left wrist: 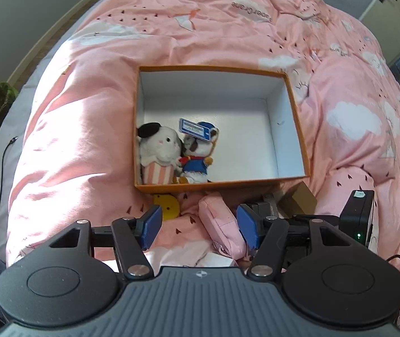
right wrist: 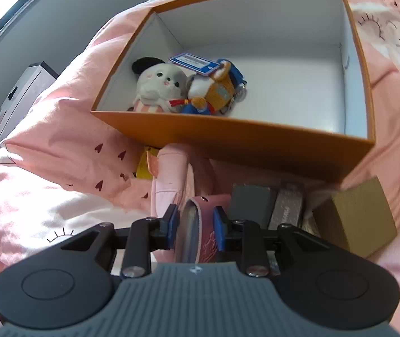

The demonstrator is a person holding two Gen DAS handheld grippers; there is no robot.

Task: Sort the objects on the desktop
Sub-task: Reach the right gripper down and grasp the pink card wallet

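Note:
An orange box (left wrist: 222, 186) with a white inside sits on the pink duvet; it also shows in the right wrist view (right wrist: 256, 143). In its near left corner lie a grey-white plush (left wrist: 159, 151) (right wrist: 157, 84) and a blue-dressed plush with a blue tag (left wrist: 197, 154) (right wrist: 211, 90). My left gripper (left wrist: 200, 227) is open and empty, just in front of the box, over a pink pouch (left wrist: 222, 224). My right gripper (right wrist: 195, 224) is shut on a round pink compact mirror (right wrist: 197, 230), held on edge in front of the box, next to the pink pouch (right wrist: 171, 179).
A yellow round item (left wrist: 167, 206) (right wrist: 143, 165) lies by the box's near wall. A gold-brown small box (right wrist: 354, 219) (left wrist: 298, 202), a dark grey block (right wrist: 252, 205) and a grey flat item (right wrist: 287, 207) lie at the right. The right gripper's body (left wrist: 357, 216) shows in the left wrist view.

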